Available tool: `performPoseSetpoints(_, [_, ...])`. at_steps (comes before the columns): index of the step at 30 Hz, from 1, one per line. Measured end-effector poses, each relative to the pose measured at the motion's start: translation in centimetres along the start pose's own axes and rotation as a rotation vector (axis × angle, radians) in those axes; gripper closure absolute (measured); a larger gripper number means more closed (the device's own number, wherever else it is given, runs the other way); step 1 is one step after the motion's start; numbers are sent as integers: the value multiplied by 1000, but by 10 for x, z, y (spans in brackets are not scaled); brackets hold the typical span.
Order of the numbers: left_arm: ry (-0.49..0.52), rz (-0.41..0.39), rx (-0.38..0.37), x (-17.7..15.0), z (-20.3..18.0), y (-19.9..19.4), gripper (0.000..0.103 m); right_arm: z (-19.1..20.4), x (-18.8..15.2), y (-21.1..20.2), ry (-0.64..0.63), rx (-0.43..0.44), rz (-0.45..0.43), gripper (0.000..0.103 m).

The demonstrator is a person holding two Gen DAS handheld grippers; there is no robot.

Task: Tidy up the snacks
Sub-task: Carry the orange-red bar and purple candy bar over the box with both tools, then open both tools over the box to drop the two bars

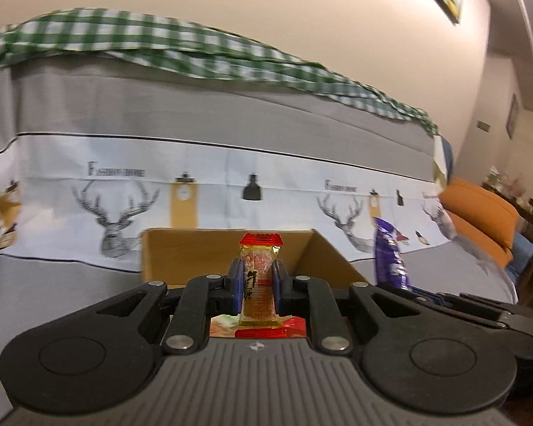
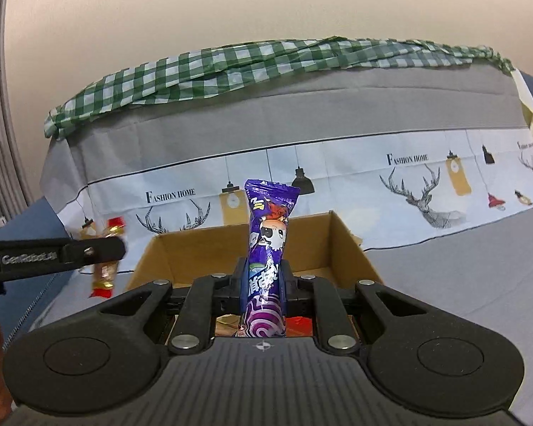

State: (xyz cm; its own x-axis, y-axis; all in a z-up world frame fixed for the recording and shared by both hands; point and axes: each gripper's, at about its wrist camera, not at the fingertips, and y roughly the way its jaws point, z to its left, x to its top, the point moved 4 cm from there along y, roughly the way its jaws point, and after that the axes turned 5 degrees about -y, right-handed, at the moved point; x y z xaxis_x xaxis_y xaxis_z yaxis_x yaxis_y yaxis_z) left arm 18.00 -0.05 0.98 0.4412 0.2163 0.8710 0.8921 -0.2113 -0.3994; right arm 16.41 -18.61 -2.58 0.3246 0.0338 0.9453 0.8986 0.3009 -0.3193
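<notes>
My left gripper (image 1: 258,277) is shut on a red-and-gold snack packet (image 1: 259,266), held upright above the open cardboard box (image 1: 181,248). My right gripper (image 2: 263,278) is shut on a purple snack packet (image 2: 268,234), held upright over the same box (image 2: 344,245). In the right wrist view the left gripper (image 2: 99,248) and its red-and-gold packet (image 2: 105,269) show at the left of the box. In the left wrist view the purple packet (image 1: 391,255) shows at the right. Some wrappers lie in the box under the grippers.
The box sits on a grey sofa seat (image 2: 462,269) with a deer-print cover (image 2: 426,191) on the backrest. A green checked cloth (image 2: 266,60) lies along the top. An orange cushion (image 1: 479,216) is at the far right.
</notes>
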Motion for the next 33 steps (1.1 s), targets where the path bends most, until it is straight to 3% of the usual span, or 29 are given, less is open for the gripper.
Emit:
performPoseSetpoints(18, [20, 47, -43, -9, -17, 23, 85, 0, -1, 6, -45, -31, 19, 86])
performPoseSetpoints(20, [-3, 65, -52, -8, -12, 23, 67, 1, -3, 9, -51, -43, 41, 83])
performPoseSetpoints(21, [-14, 68, -48, -7, -10, 24, 51, 2, -5, 11, -58, -61, 56, 67])
performPoseSetpoints(22, [-19, 61, -37, -6, -7, 22, 48, 1, -5, 11, -64, -84, 58, 40])
performPoseSetpoints(24, [-13, 52, -25, -5, -4, 19, 45, -1, -4, 9, -65, -101, 43, 21])
performPoseSetpoints(28, [1, 26, -9, -4, 0, 7, 22, -5, -7, 7, -49, -100, 49, 11])
performPoseSetpoints(33, [45, -33, 42, -7, -1, -21, 10, -8, -6, -3, -31, -96, 16, 1])
